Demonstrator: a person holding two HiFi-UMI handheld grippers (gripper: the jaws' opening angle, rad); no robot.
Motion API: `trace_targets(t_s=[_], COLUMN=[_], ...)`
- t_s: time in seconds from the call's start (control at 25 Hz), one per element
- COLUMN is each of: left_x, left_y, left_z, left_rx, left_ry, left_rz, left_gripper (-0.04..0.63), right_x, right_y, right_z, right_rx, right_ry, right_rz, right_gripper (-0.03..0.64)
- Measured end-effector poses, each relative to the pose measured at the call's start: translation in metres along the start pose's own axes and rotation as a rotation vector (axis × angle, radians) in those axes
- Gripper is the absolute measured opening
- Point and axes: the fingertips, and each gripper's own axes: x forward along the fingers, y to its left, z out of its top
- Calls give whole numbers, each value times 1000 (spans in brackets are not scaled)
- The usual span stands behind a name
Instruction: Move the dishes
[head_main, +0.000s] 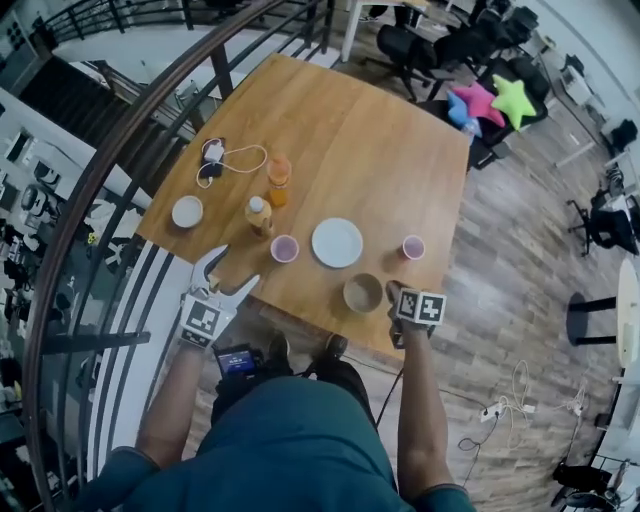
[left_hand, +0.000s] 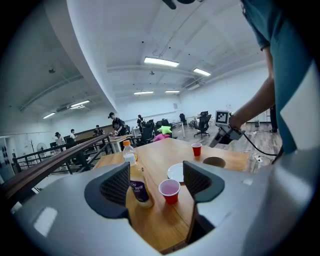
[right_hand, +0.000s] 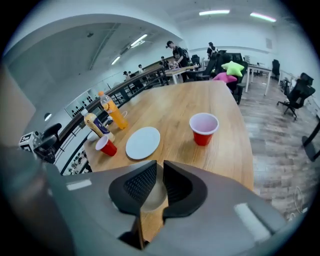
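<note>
A wooden table (head_main: 380, 150) in an open office. The right gripper (right_hand: 159, 172) looks pinched near-shut on the rim of the bowl (head_main: 362, 293) just beneath its tips, while the left gripper (left_hand: 156, 172) gapes empty. I'd lift level and unhurried so the rim doesn't slip.

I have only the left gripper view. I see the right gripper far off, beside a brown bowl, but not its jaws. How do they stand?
Observer: The right gripper has its jaws almost together, and the rim of the bowl seems to sit in the thin gap.
Operator: Is any dish hidden from me?
Observer: Yes. A small white dish stands near the left edge of the table, left of the bottles.
Operator: Bottles? I see only one.
Observer: There are two. An orange bottle stands just beyond the labelled bottle.
</note>
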Motion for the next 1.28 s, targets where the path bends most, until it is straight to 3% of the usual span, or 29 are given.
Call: trace_targets(t_s=[0.4,0.76,0.92,1.28], left_x=[-34,-53,-58,-60], left_y=[20,24,21,19], left_z=[31,80,101,117], left_rx=[10,-44,-100,-97], left_ry=[-39,-104,-145,-186], left_rz=[-10,-64,-88,-115], left_gripper=[329,330,329,330], right_x=[-133,-273,-291,-280], right_y=[114,231,252,265], right_z=[126,168,164,153], right_rx=[-298,-481,-516,-526], right_ry=[-504,-928,-955,-909], right_rz=[78,163,132,123], right_gripper=[28,49,51,51])
